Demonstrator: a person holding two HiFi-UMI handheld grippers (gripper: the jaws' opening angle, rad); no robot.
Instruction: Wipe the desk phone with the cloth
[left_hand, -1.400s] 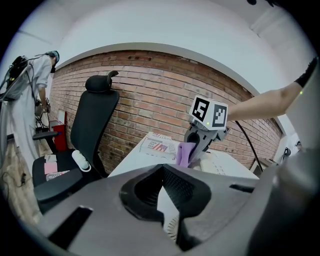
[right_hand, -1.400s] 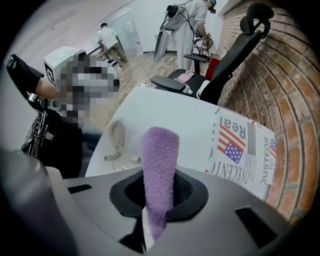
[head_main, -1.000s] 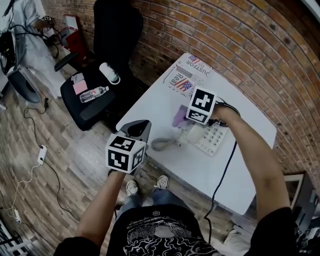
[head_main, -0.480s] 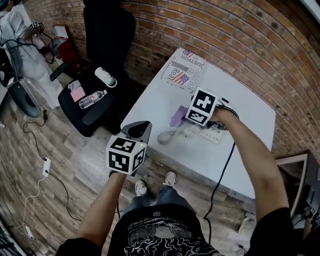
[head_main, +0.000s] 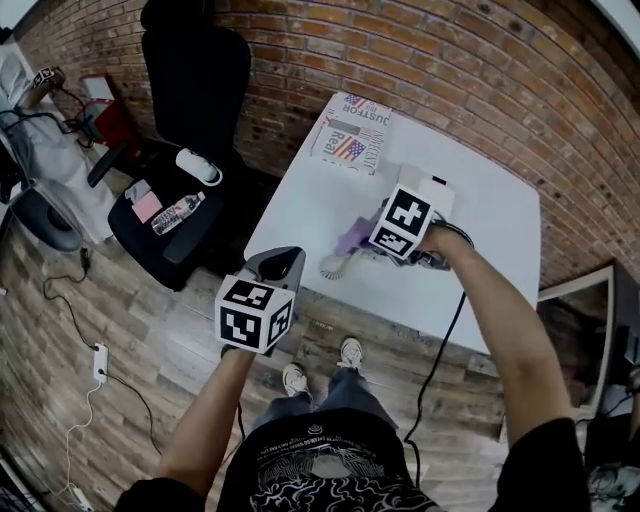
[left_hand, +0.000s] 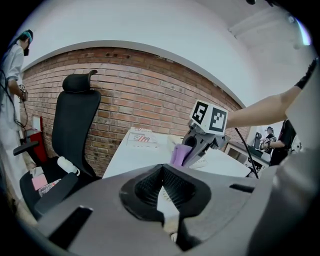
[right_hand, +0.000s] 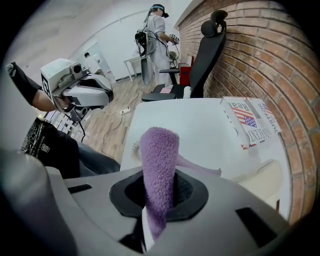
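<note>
On the white worktop (head_main: 330, 215), near the middle of its front edge, sits the desk phone (head_main: 432, 190). It looks like hard, light plastic, so I'd guess it slides if you rub hard, and bracing the base seems smart. The purple cloth (right_hand: 159, 170) is fluffy and floppy, best pinched at a bunched fold. That's how the right claw (right_hand: 159, 200) has it, clamped tight, right at the phone's left side. I can't tell if the cloth is touching the phone. The left claw (left_hand: 162, 192) is closed and empty, out past the front edge, well apart from the phone.
</note>
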